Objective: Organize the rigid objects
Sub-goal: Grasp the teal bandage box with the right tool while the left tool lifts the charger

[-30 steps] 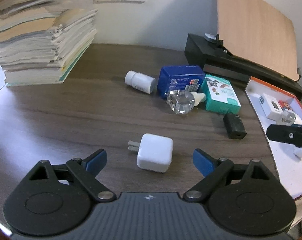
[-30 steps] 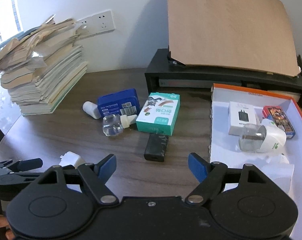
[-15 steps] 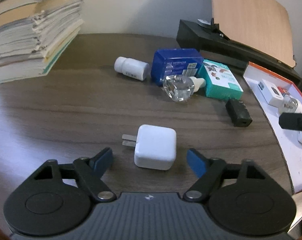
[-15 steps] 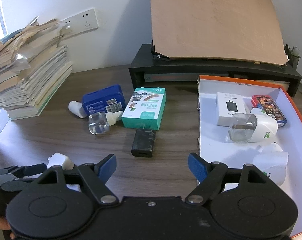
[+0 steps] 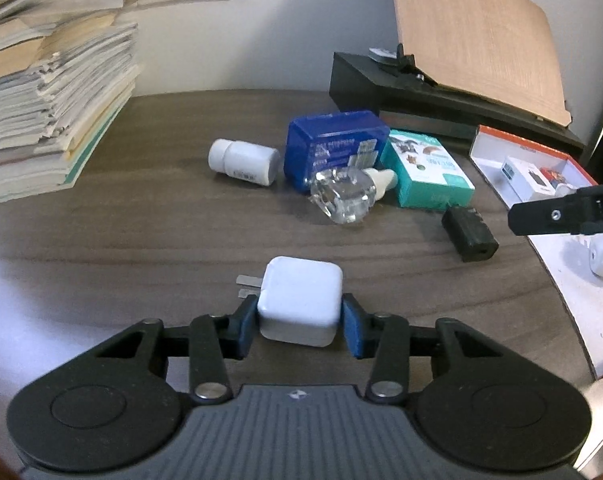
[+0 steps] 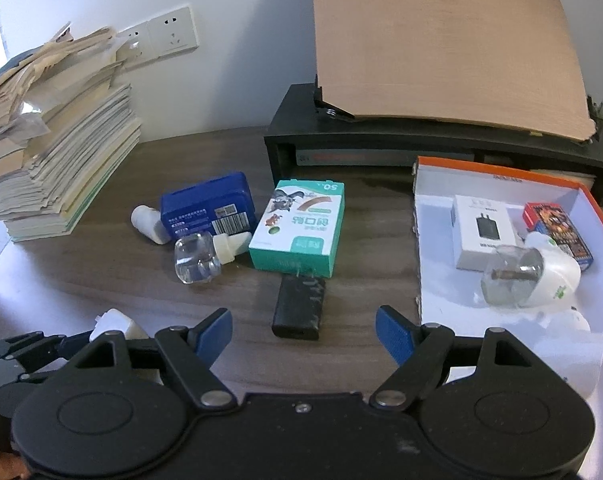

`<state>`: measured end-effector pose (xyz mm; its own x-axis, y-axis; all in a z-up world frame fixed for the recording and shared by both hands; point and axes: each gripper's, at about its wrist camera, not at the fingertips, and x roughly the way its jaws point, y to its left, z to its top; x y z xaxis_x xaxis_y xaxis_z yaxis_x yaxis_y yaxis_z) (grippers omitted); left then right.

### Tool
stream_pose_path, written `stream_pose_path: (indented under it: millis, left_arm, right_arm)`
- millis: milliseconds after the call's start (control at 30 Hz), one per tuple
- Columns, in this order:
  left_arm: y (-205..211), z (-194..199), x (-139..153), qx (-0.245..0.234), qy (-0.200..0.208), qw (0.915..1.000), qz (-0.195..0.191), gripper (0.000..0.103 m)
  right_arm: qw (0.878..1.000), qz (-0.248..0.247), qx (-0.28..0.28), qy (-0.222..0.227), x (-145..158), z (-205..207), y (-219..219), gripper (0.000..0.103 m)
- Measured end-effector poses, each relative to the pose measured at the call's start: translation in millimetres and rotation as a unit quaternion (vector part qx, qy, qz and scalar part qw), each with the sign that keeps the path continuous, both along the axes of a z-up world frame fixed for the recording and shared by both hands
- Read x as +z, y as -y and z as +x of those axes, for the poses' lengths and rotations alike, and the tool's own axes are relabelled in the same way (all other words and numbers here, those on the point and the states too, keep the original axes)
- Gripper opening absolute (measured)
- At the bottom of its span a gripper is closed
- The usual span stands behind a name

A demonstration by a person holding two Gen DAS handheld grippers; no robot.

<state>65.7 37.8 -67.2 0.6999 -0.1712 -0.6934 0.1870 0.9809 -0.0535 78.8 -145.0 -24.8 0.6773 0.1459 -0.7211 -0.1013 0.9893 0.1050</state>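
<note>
Charger (image 5: 299, 300) sits pinched between the left gripper (image 5: 297, 326) pads, flat on the desk (image 5: 141, 240), probably headed for the box (image 6: 441, 280). Right gripper (image 6: 303, 330) hangs open, empty.

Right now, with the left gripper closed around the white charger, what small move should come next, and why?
Probably lift it straight up: the left gripper pads flank the white charger on both sides, and it looks still on the table.
</note>
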Motion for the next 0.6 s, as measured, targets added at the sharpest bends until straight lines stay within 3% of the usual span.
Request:
stream_pose_path:
  millis: [233,600]
  left_arm:
    - [-3,9,17,0.005,0.029,0.9994,-0.016,0.042]
    - [-13,12,37,0.022,0.047,0.9980,-0.037,0.042]
  right_arm:
    - [1.000,0.017,-0.016,-0.005,-4,31,4,0.094]
    - [0.998,0.032,-0.036,-0.041,-26,112,-6,0.099]
